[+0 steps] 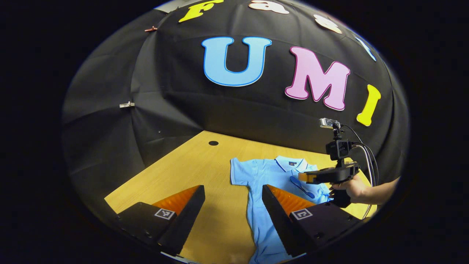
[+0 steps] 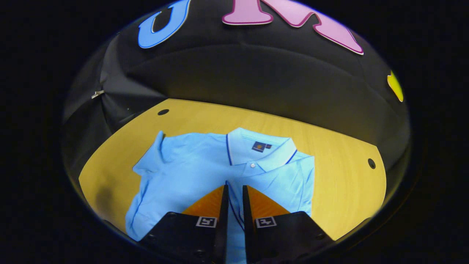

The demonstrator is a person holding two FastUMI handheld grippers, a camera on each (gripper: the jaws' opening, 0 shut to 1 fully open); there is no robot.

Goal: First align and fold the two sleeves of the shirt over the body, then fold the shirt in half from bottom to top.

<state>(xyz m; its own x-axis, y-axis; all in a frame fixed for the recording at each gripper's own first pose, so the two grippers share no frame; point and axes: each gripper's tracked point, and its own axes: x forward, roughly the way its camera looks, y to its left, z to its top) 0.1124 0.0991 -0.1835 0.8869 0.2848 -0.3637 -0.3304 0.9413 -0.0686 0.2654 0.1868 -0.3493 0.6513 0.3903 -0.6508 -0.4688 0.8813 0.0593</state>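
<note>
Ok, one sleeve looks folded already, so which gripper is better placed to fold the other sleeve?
Left gripper: open, beside the spread sleeve; right gripper is over the folded sleeve.

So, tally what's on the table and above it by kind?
Shirt: 1
Grippers: 2, left and right
Table: 1
Table holes: 2
Total: 6

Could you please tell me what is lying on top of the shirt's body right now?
One sleeve lies folded over the shirt, with the right gripper pinching its edge. The other sleeve lies spread on the table.
</note>
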